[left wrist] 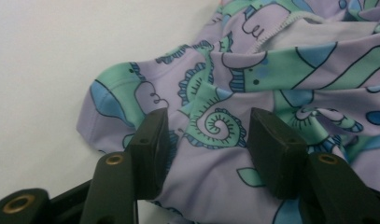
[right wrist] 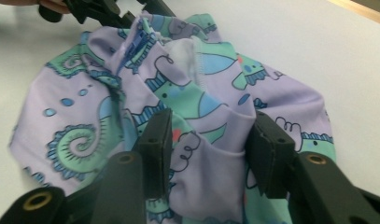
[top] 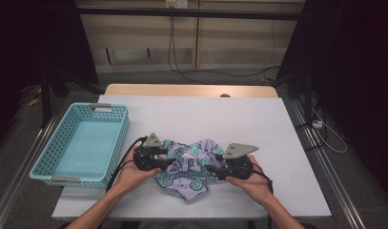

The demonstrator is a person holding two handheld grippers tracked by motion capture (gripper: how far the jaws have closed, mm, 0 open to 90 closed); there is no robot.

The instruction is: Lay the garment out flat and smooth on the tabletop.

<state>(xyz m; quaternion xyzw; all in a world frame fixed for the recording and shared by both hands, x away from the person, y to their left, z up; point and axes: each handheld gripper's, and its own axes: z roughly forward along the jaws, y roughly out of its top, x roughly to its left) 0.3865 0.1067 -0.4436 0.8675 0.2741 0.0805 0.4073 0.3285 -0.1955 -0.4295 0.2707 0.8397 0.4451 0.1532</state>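
here the crumpled lilac stretch-fabric garment printed with green and blue swirls (top: 188, 167) lies on the white table (top: 258, 119), near its front edge, right of the empty turquoise plastic basket (top: 82, 143); the left gripper (left wrist: 208, 135) straddles a bunched fold, jaws partly apart, pads at the cloth's sides; the right gripper (right wrist: 208, 144) likewise brackets a raised fold; whether either truly pinches i cannot tell; likely risk: slippery fabric sliding free on lifting, or only one layer caught.

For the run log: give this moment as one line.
stage: gathering garment | left gripper: fabric between jaws, grip unclear | right gripper: straddles a fold, grip unclear | basket: nothing inside
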